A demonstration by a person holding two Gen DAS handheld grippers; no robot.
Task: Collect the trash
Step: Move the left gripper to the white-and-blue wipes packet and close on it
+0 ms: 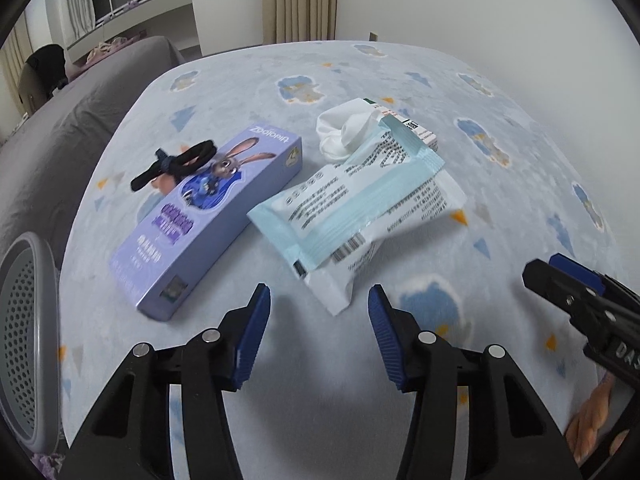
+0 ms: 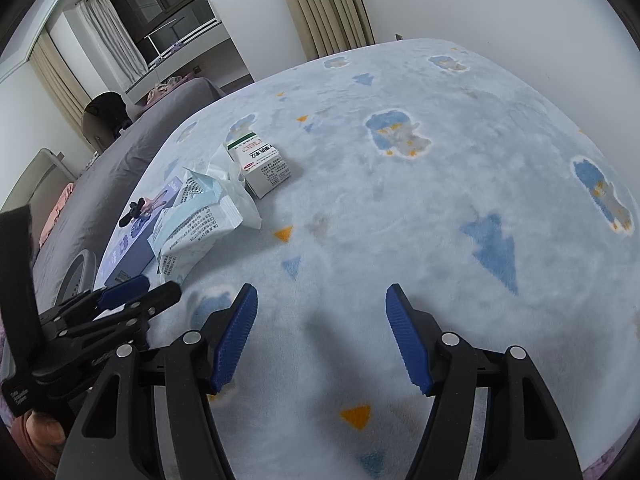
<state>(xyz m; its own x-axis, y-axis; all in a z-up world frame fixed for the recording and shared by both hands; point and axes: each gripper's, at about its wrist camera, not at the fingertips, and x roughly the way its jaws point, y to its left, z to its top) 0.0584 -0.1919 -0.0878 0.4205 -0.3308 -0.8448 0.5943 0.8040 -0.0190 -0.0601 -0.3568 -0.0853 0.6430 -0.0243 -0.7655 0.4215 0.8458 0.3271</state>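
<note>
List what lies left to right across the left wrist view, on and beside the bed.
Grey perforated plastic basket → black hair tie → long lilac cardboard box with a cartoon rabbit → pale blue and white wipes packet → right gripper.

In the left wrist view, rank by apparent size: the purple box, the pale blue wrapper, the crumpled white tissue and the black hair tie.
1. Purple box and pale blue wrapper: too alike to separate, both near the camera.
2. Crumpled white tissue, partly hidden by the wrapper.
3. Black hair tie, lying on the box.
</note>
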